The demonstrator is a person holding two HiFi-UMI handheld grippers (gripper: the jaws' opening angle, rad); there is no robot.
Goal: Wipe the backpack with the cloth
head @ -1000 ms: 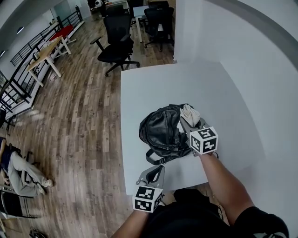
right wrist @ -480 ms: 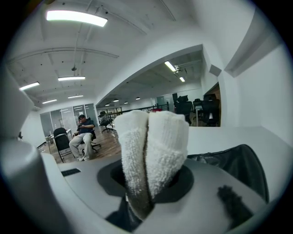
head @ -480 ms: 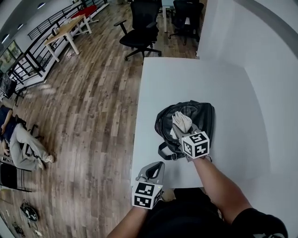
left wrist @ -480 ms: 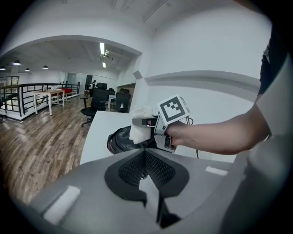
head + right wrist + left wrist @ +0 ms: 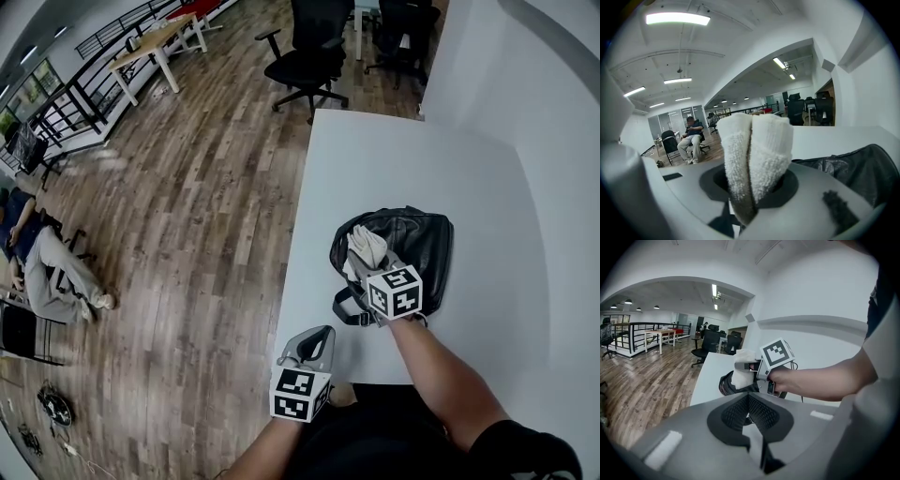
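White terry cloth (image 5: 366, 246) is pinched in your right gripper (image 5: 368, 264), folded double and standing up out of the jaws. In the right gripper view both layers sit deep between them, so the hold looks secure. The black leather-look backpack (image 5: 420, 242) lies flat on the white table (image 5: 375, 155), right of centre in the head view. The cloth is on the bag's left part, above the strap and buckle (image 5: 347, 309) that trail toward the lower left. Your left gripper (image 5: 317, 339) hangs at the table's near edge, well apart from the bag, with its jaws pressed together on nothing. My read is that you're mid-stroke. Tilt the right gripper so the cloth's broad face drags on the panel, not just the folded tip. Keep pressure light, because the bag is soft and unpinned and will likely slide or bunch. Wipe in overlapping passes from one side across to the other, and steer clear of the buckle, where the towel could snag. If the bag creeps, bring the left gripper up to steady the strap end. Versus a second ago, the cloth has moved from the bag's upper right edge to its left part. In the last half second it has barely shifted. The left gripper has stayed put, and the table sits further right in frame.
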